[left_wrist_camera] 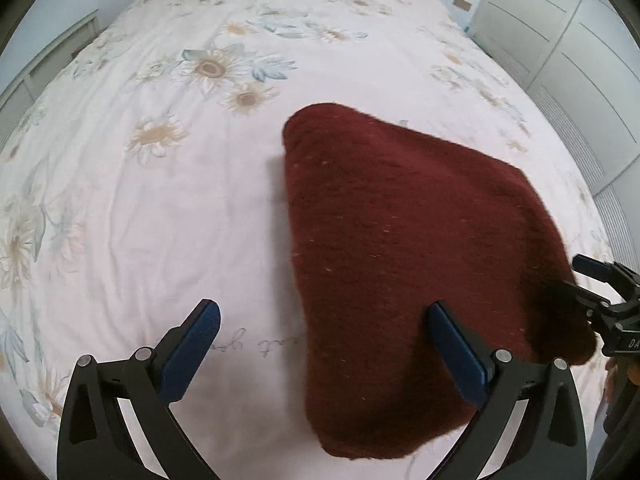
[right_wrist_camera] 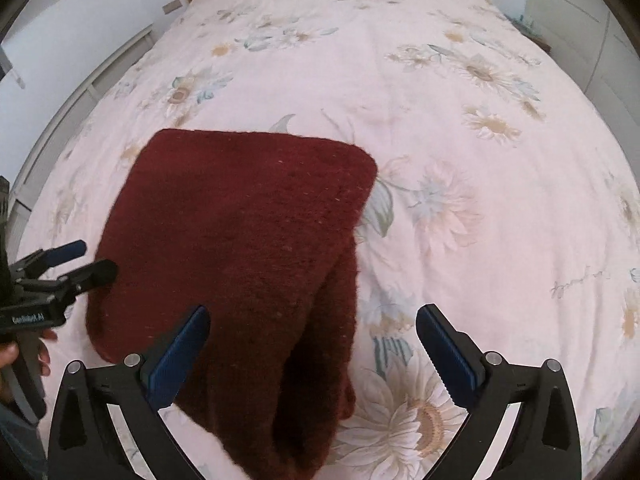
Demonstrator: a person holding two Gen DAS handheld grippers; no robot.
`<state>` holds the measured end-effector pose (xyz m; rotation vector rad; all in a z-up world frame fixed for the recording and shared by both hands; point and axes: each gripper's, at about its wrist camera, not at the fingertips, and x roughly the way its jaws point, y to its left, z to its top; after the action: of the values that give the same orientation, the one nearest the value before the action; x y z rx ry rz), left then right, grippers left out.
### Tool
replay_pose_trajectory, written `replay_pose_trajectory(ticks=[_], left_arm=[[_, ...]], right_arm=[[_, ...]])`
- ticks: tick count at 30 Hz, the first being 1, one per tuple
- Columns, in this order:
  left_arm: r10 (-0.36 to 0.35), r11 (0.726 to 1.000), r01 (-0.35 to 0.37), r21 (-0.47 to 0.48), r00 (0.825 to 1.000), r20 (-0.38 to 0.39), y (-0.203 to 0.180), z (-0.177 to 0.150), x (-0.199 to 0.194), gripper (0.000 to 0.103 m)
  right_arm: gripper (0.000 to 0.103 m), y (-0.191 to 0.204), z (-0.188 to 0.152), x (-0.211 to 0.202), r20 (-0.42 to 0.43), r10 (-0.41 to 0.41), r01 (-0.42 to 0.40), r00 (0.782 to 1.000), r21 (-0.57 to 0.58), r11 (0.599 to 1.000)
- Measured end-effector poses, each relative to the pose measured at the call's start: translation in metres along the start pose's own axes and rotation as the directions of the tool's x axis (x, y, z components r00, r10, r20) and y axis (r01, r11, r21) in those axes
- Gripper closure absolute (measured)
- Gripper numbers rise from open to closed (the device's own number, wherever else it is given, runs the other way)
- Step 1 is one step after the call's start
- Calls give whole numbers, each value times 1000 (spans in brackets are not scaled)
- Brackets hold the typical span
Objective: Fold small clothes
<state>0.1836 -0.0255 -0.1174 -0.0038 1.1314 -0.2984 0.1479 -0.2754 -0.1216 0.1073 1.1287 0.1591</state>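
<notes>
Both fingers of the left gripper (left_wrist_camera: 326, 344) stand spread wide and hold nothing; its right finger (left_wrist_camera: 460, 352) hangs over the near part of a dark red sweater (left_wrist_camera: 400, 240). Fingers of the right gripper (right_wrist_camera: 312, 344) are likewise spread wide and empty, with the sweater's near edge between them, untouched. Folded, the sweater lies flat on a pink floral bedspread (right_wrist_camera: 460, 160), near the bed's front edge.
</notes>
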Motion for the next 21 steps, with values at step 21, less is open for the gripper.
replay_pose_trajectory(ticks=[21], left_arm=[[115, 992, -119, 52, 990, 79, 6, -9, -18, 1]], right_arm=[[0, -14, -16, -13, 74, -58, 53, 996, 64, 997]])
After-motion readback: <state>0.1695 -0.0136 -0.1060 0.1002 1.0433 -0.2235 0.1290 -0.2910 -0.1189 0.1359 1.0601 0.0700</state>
